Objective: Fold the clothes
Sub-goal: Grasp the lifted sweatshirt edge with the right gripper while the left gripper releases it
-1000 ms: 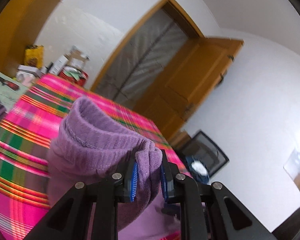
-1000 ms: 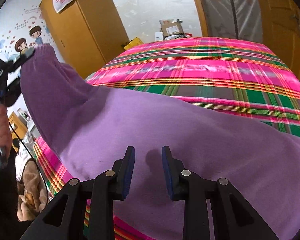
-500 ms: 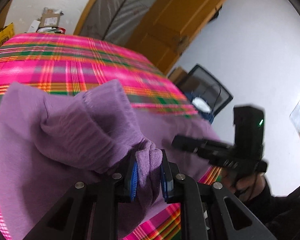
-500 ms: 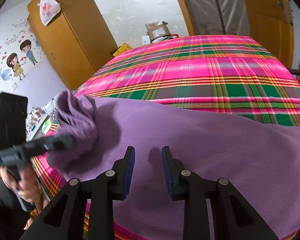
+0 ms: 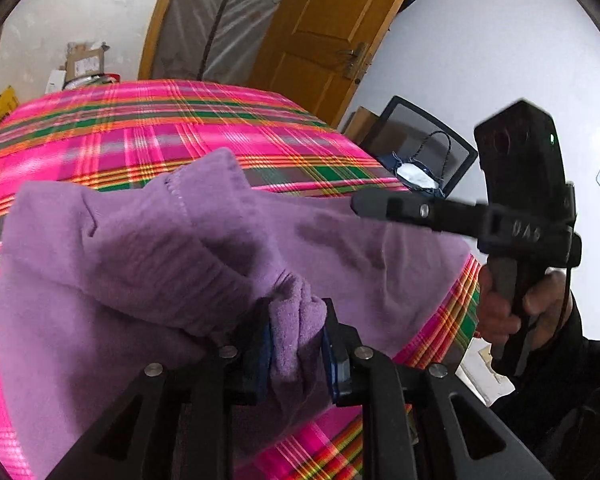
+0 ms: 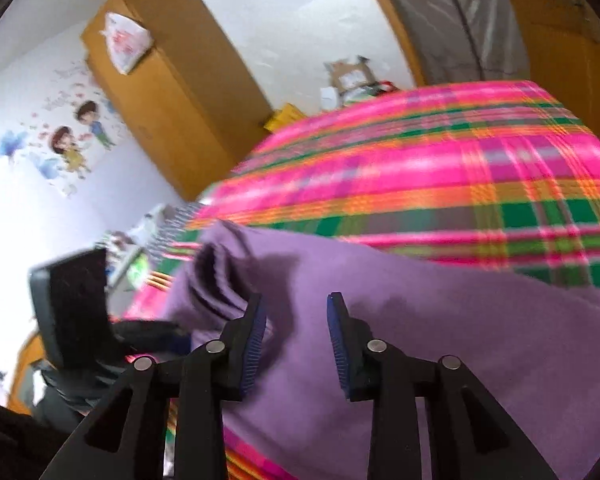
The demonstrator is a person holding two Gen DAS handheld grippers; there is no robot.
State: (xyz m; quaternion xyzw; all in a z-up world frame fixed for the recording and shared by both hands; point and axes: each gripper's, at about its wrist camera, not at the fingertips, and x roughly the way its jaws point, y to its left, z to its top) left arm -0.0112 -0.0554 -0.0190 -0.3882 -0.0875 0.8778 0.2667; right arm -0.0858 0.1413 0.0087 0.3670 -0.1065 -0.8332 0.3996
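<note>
Right now the left gripper [image 5: 296, 344] is clamping a bunched fold of the purple fleece garment [image 5: 148, 264], blue pads pressing in from both sides at the bottom centre of the left wrist view. That garment is lying spread over the pink plaid bedspread [image 5: 148, 136], filling the lower left and middle of the frame, with a stitched hem standing up near the centre.

Over on the right of that same view, the right gripper [image 5: 384, 204] is reaching in above the fleece, a hand [image 5: 512, 304] wrapping its grip handle, dark sleeve running out at the lower right.

Switching to the right wrist view, the right gripper [image 6: 296, 336] is hovering with its jaws parted and nothing between them, the purple fleece garment [image 6: 440, 320] stretching across the lower half of the frame beneath. At lower left the left gripper's body is showing as a blurred black block, with gathered purple folds beside it.

Behind, a wooden wardrobe [image 6: 172, 80] is standing at upper left, cartoon wall stickers [image 6: 72, 140] next to it, and a wooden door [image 5: 324, 36] is sitting open at the top of the left wrist view.
</note>
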